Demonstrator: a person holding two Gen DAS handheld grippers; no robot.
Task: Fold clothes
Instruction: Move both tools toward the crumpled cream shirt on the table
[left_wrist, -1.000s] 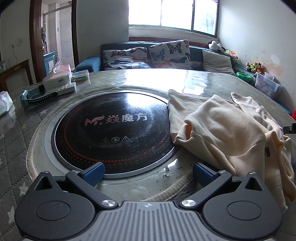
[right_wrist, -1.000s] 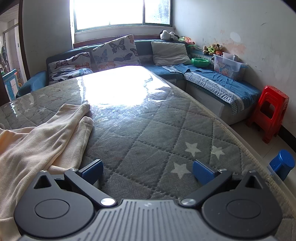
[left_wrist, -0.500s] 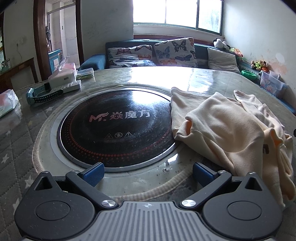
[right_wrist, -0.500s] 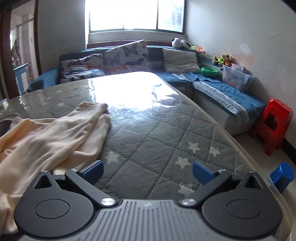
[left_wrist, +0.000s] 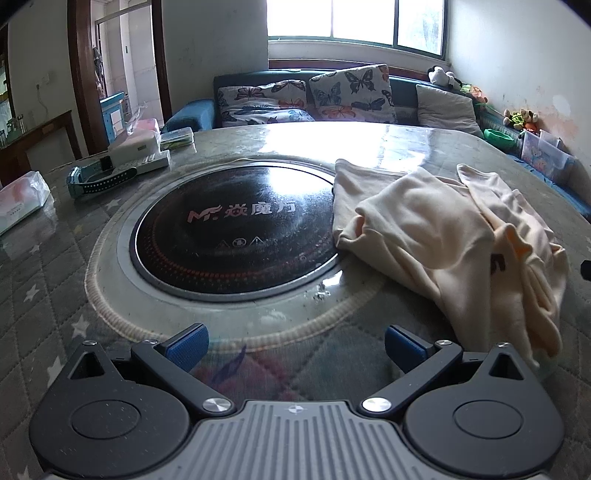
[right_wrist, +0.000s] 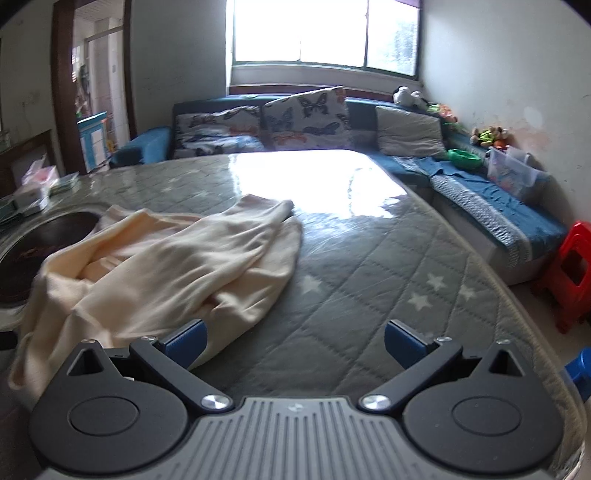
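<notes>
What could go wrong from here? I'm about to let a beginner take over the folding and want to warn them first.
1. The cream garment lies crumpled, one edge overlapping the black cooktop; if that surface is hot or dirty, the fabric may suffer.
2. Both the left gripper and right gripper are open and empty; grabbing the bunched heap could catch several layers.
3. Dragging the cloth might sweep crumbs beside the cooktop rim into it.
</notes>
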